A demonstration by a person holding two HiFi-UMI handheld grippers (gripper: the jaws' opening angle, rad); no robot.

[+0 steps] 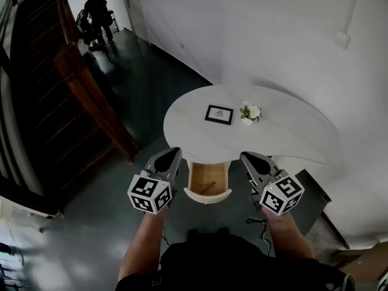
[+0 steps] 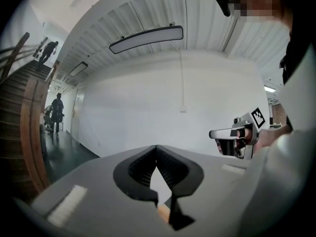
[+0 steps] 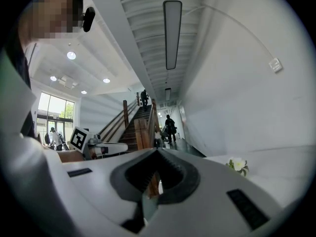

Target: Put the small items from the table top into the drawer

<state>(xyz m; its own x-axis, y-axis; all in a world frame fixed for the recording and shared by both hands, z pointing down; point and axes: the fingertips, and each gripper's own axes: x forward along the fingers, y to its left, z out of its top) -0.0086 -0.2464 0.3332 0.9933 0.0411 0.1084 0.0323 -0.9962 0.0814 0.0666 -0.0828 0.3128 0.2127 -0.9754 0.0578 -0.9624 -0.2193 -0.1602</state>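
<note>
Both forearms reach forward at lower centre, the left tool [image 1: 172,154] and right tool [image 1: 247,157] flanking the one open drawer [image 1: 207,180], each tool's jaws pressed together, empty. On the bench [image 1: 291,139] sit two items: one framed picture [image 1: 219,114] and one flower pot [image 1: 249,113] just beside it. The drawer's inside is perhaps only shadowed.

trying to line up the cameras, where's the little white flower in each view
Head view: flower on the white table, right of the picture frame.
Left gripper view: not in it.
Right gripper view: low right, on the table.
Shared landmark: the wooden staircase, in all three.
</note>
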